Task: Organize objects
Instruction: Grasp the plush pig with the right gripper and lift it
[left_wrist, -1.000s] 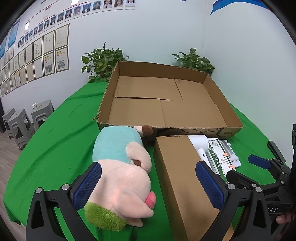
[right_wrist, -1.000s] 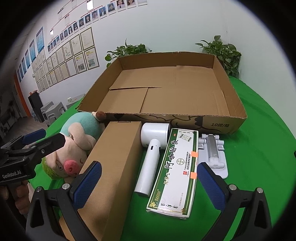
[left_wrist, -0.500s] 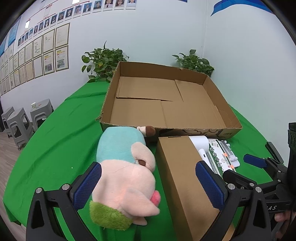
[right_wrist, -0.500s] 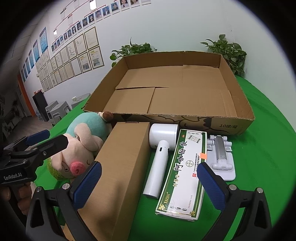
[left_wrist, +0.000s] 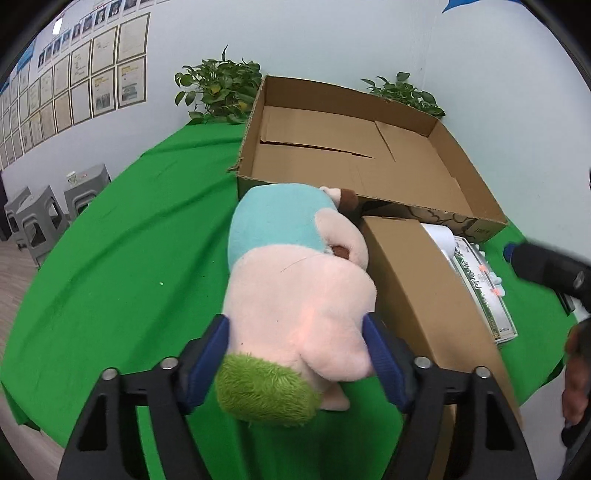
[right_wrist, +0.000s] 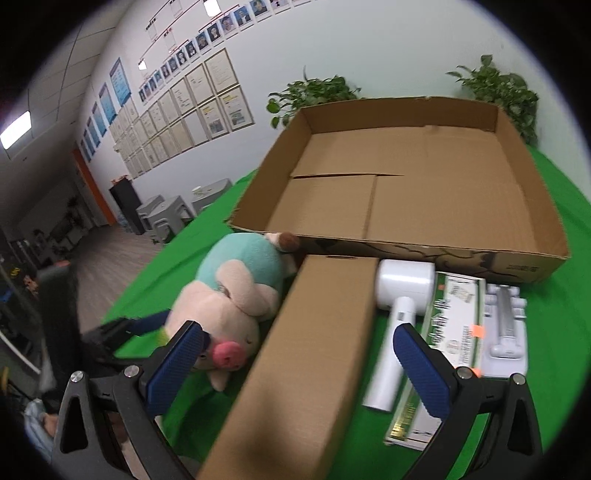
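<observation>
Between my left gripper's (left_wrist: 295, 347) closing jaws lies the plush pig (left_wrist: 295, 295), its length running away toward the cardboard tray (left_wrist: 369, 155). My right gripper (right_wrist: 295, 354) straddles the long brown box (right_wrist: 317, 350), jaws released.

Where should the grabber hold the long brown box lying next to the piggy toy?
Hold the long brown box across its narrow width, near the end closest to the right gripper, coming down from above. Its long sides are flat and parallel. The plush pig presses close against one side, so slip in carefully there.

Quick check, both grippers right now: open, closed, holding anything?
Left gripper: jaws closing on the plush pig, pads at its sides.
Right gripper: open, astride the long brown box, not gripping.
</observation>
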